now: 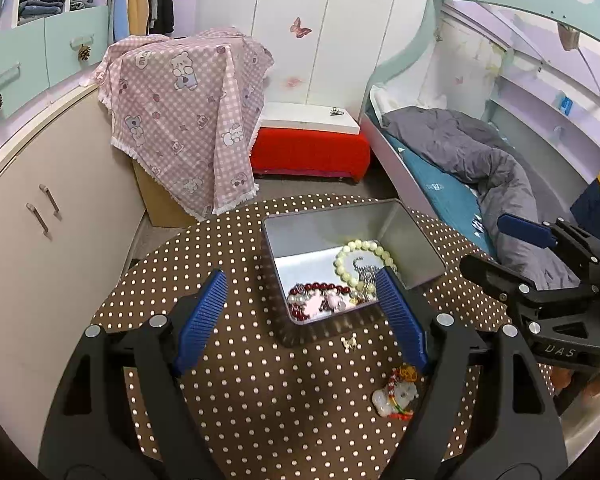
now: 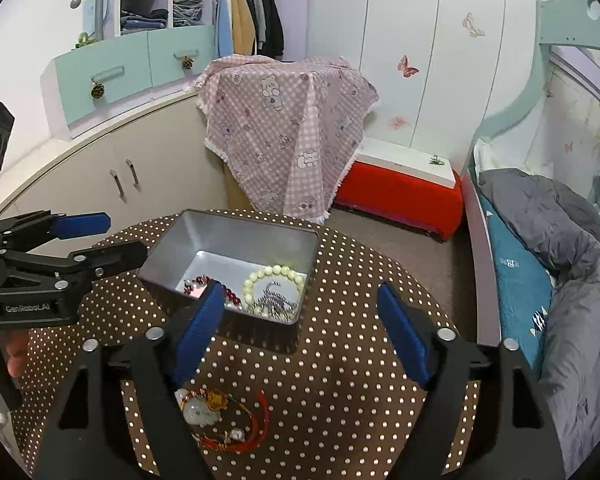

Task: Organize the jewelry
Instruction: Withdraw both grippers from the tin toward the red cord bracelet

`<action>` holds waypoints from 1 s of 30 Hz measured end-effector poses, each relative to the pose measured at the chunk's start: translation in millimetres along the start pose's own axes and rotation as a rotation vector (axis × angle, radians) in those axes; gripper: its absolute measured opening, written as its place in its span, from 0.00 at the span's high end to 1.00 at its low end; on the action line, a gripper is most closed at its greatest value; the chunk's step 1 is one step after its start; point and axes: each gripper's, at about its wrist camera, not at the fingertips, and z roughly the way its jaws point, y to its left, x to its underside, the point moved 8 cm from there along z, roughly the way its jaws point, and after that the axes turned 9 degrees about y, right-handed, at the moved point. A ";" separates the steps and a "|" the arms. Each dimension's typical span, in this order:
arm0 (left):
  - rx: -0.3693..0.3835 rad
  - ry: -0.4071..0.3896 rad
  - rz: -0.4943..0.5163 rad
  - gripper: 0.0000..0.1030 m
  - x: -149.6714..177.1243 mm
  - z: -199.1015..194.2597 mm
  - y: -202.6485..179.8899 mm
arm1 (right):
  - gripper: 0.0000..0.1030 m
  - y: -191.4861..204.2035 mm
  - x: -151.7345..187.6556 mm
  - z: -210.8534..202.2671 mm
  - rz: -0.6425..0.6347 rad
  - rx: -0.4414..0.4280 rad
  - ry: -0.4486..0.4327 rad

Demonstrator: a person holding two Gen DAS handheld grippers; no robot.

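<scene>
An open metal tin (image 1: pixel 420 240) stands on the round brown polka-dot table (image 1: pixel 260 400). Inside it lie a pale green bead bracelet (image 1: pixel 364 260), a dark red bead bracelet (image 1: pixel 320 288), a silver chain and pink charms. My left gripper (image 1: pixel 302 276) is open at the tin's near edge, with nothing between its fingers. A tiny gold butterfly piece (image 1: pixel 349 343) lies on the cloth just before the tin. My right gripper (image 2: pixel 300 290) is open and empty too, near the tin (image 2: pixel 240 224). Below it lies a red cord bracelet (image 2: pixel 236 420) with a white pendant (image 2: pixel 200 412).
Each gripper shows in the other's view: the right gripper (image 1: pixel 496 248), the left gripper (image 2: pixel 116 238), held by a hand (image 2: pixel 18 354). Beyond the table are a pink checked cloth (image 1: pixel 188 120), a red ottoman (image 1: pixel 308 152), a bed (image 1: pixel 480 160) and beige cabinets (image 1: pixel 40 220).
</scene>
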 end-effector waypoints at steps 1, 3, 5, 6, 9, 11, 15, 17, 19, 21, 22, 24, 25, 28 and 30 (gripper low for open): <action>0.001 0.004 0.000 0.26 3.4 -0.4 -0.9 | 0.25 -0.8 2.6 -0.9 0.004 0.003 0.002; 0.009 0.011 -0.004 0.24 10.0 -1.3 -2.8 | 0.21 -3.0 8.0 -1.9 0.011 0.010 0.005; 0.031 0.029 -0.005 0.23 19.9 -0.7 -6.5 | 0.18 -5.9 15.5 -2.0 0.019 0.023 0.015; 0.038 0.035 -0.003 0.23 23.5 -0.3 -8.0 | 0.17 -7.8 20.0 -1.7 0.024 0.029 0.022; 0.054 0.053 0.014 0.23 40.2 1.0 -15.5 | 0.13 -13.5 34.5 -0.3 0.048 0.040 0.043; 0.066 0.066 0.027 0.23 50.3 2.1 -21.1 | 0.11 -15.2 45.1 0.3 0.063 0.034 0.057; 0.080 0.087 0.051 0.23 68.0 4.9 -30.9 | 0.11 -15.3 65.5 3.8 0.068 0.025 0.087; 0.085 0.099 0.058 0.23 75.7 6.7 -33.7 | 0.11 -12.8 74.9 6.5 0.062 0.023 0.103; 0.087 0.110 0.067 0.23 83.5 8.7 -36.8 | 0.11 -7.9 83.2 8.1 0.055 -0.001 0.110; 0.093 0.113 0.078 0.23 91.5 10.2 -39.6 | 0.11 0.7 93.0 8.4 0.041 -0.050 0.112; 0.094 0.111 0.083 0.23 94.0 10.1 -40.1 | 0.11 4.6 97.1 8.5 0.034 -0.065 0.113; 0.092 0.113 0.094 0.23 100.5 11.5 -39.8 | 0.18 10.0 100.5 8.6 0.016 -0.084 0.110; 0.092 0.112 0.096 0.23 104.0 11.8 -39.5 | 0.25 14.1 102.6 8.4 0.004 -0.098 0.108; 0.108 0.100 0.104 0.24 111.5 11.1 -39.8 | 0.48 23.0 105.0 8.3 -0.018 -0.133 0.104; 0.112 0.084 0.117 0.24 115.4 9.7 -40.6 | 0.61 29.3 104.6 9.0 -0.040 -0.147 0.105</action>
